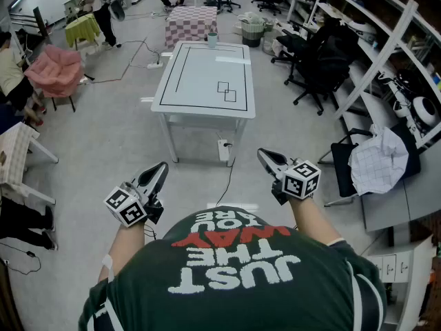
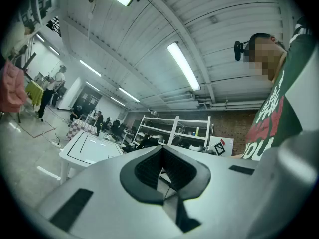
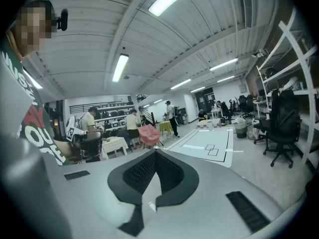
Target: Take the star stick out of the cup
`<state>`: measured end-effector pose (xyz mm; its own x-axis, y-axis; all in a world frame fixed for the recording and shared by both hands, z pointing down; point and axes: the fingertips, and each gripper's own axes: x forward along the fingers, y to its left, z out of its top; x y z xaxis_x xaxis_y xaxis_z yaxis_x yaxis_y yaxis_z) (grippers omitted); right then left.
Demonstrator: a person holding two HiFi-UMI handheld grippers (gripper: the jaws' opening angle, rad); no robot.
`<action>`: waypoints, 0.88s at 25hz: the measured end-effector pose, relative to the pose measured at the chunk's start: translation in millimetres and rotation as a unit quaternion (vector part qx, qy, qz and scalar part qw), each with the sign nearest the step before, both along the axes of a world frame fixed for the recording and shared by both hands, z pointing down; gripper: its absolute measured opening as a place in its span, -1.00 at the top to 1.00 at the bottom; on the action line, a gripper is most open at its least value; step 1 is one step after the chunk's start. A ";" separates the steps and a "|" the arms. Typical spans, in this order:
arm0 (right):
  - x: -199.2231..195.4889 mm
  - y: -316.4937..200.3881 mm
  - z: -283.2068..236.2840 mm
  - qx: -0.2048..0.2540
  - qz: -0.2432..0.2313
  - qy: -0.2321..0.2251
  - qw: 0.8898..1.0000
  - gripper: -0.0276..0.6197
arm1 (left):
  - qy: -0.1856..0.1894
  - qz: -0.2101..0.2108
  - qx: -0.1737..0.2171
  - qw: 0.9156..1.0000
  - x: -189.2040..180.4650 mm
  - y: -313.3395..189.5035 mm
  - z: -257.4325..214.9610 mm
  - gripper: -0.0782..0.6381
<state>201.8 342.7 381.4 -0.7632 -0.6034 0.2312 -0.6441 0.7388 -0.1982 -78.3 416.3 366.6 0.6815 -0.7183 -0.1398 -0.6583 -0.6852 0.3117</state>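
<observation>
Standby posture, well back from the white table (image 1: 207,81), with a stretch of floor (image 1: 103,136) in between. Left gripper (image 1: 157,172) and right gripper (image 1: 266,157) held low at the waist, just ahead of the green shirt (image 1: 234,274), tips aimed toward the table. Probably just a carrying position for the walk up, not a reach.

Both claws pinched tip to tip and empty. Nothing between the jaws in the left gripper view, only ceiling lights and shelving beyond. Same in the right gripper view, with the table off to the right past the tips. Sensible enough to keep them closed with nothing to grasp at this range.

Cup (image 1: 212,38) upright at the table's far edge, near the middle of that side, well apart from either gripper. Star stick presumably inside it, but too small to make out from here.

Task judged not yet begun. Likely needed first: closing the distance, then opening one claw above the cup to pinch the stick.
</observation>
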 end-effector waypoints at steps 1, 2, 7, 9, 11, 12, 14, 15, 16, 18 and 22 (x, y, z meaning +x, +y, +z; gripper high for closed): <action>-0.6 -0.1 -1.1 0.000 0.000 0.001 1.000 0.82 | 0.006 -0.002 -0.005 1.000 -0.2 -0.6 -2.1 0.76; -1.0 -0.1 -1.9 0.000 0.000 0.002 1.000 0.82 | 0.011 -0.002 -0.008 1.000 -0.3 -1.1 -3.9 0.76; 0.1 0.7 -2.7 0.001 0.001 0.005 1.000 0.82 | -0.006 0.009 0.008 1.000 4.6 -0.6 -14.1 0.76; 0.8 0.2 -3.4 0.002 0.002 0.006 1.000 0.82 | -0.006 0.009 0.008 1.000 3.7 -2.2 -11.6 0.76; 1.5 -1.1 -3.6 0.003 0.003 0.007 1.000 0.82 | 0.000 0.007 0.003 1.000 2.0 -4.4 -6.9 0.76; 1.9 -1.4 -3.4 0.004 0.003 0.008 1.000 0.82 | 0.004 0.005 0.000 1.000 2.0 -5.0 -5.9 0.76; 2.8 -0.7 -2.7 0.004 0.003 0.007 1.000 0.82 | 0.010 0.002 -0.008 1.000 3.3 -5.1 -6.1 0.76; 3.3 0.0 -2.4 0.004 0.003 0.007 1.000 0.82 | 0.011 0.003 -0.009 1.000 4.1 -4.8 -6.1 0.76; 3.6 0.7 -1.9 0.003 0.003 0.006 1.000 0.82 | 0.011 0.002 -0.010 1.000 4.7 -4.7 -6.2 0.76; 4.1 1.7 -0.7 0.001 0.002 0.003 1.000 0.82 | 0.013 -0.003 -0.016 1.000 5.6 -4.8 -7.0 0.76; 8.1 2.4 -1.5 -0.005 0.002 -0.014 1.000 0.82 | 0.016 -0.007 -0.022 1.000 8.9 -5.8 -6.8 0.76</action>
